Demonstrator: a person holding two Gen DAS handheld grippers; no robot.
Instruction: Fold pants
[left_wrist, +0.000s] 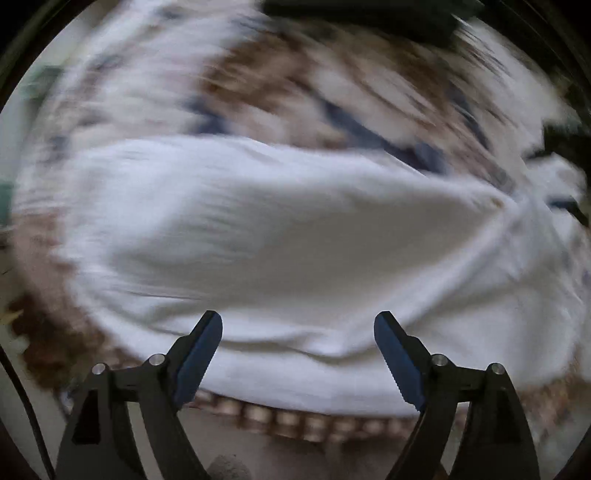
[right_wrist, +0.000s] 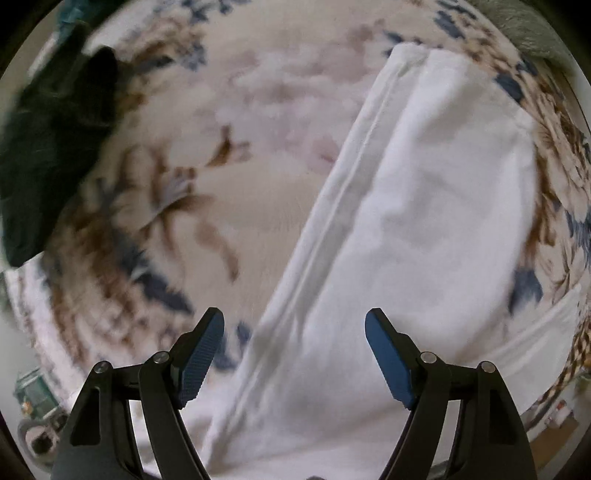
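**Pants lie flat on the patterned blanket, both grippers open above them**

Pants (right_wrist: 424, 206) of white cloth lie spread on a floral blanket (right_wrist: 155, 206), one long leg running away from the right wrist camera. They look light, soft and limp: they will likely sag and crease wherever they are lifted, so a pinch on a doubled edge, a seam or the hem should hold better than a grab at the slack middle.

The left gripper (left_wrist: 297, 325) hangs over the white cloth with its jaws wide apart and nothing between them. The right gripper (right_wrist: 293, 323) is likewise wide open and empty, over the leg's near end.

The right view shows the leg's seam and its far hem clearly, plus a dark garment (right_wrist: 48, 147) to the left. The left view is badly blurred, but shows a diagonal seam (left_wrist: 495, 236) and the blanket's patterned border (left_wrist: 303, 424) near the pants' edge.
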